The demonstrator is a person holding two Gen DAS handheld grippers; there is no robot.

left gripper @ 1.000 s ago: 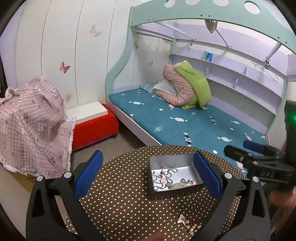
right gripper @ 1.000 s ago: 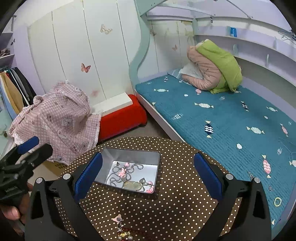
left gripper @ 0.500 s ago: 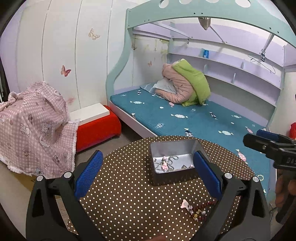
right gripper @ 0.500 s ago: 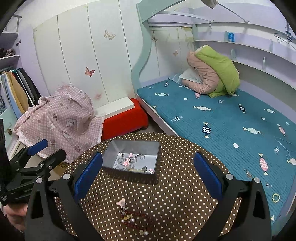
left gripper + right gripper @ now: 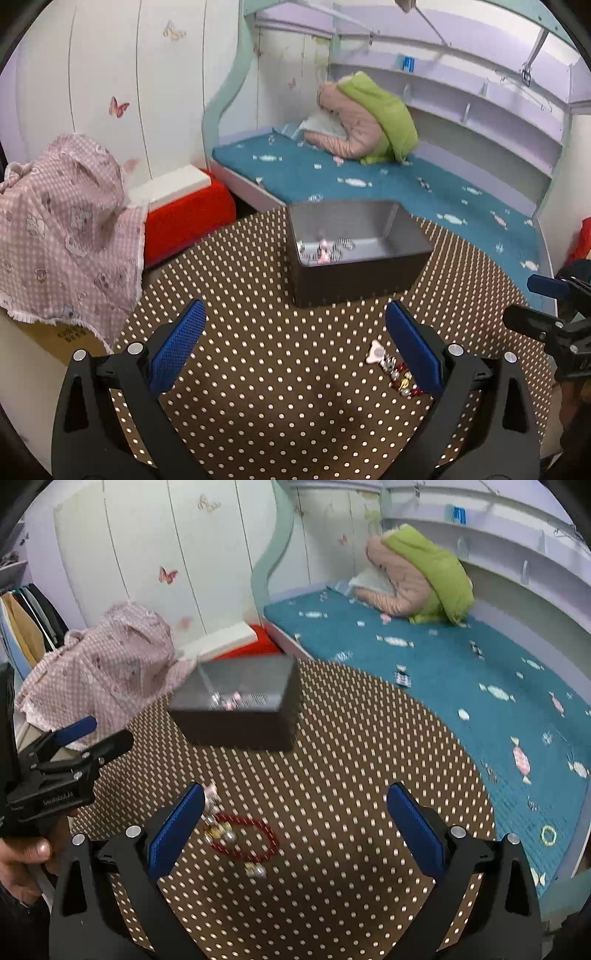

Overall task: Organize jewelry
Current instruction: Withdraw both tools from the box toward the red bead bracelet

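1. Left tool (image 5: 295, 345): jaws wide apart, nothing between them. It hangs over the dotted table (image 5: 258, 387), aimed between the metal tin (image 5: 354, 273) and the near table edge.
2. Right tool (image 5: 295, 825): likewise spread wide and empty. The red bead bracelet (image 5: 243, 836) lies flat on the table just ahead of its left pad (image 5: 177, 827), with small charms (image 5: 218, 830) touching the loop.
3. The tin sits toward the far side of the table, well apart from the bracelet; chains and a pink piece lie on its floor.
4. Risk: the bracelet is a limp loop. A pinch on a single strand may slip, or drag the loose charms across the cloth.
5. Risk: the bracelet lies off-centre, near the left pad. Closing without recentring likely pushes it aside rather than gripping it.
6. Risk: both frames are motion-blurred, so the aim is probably unsettled.
7. Versus 0.5 s ago: both views sit lower and closer to the table; tin and bracelet appear larger. The jaws show the same wide spread.
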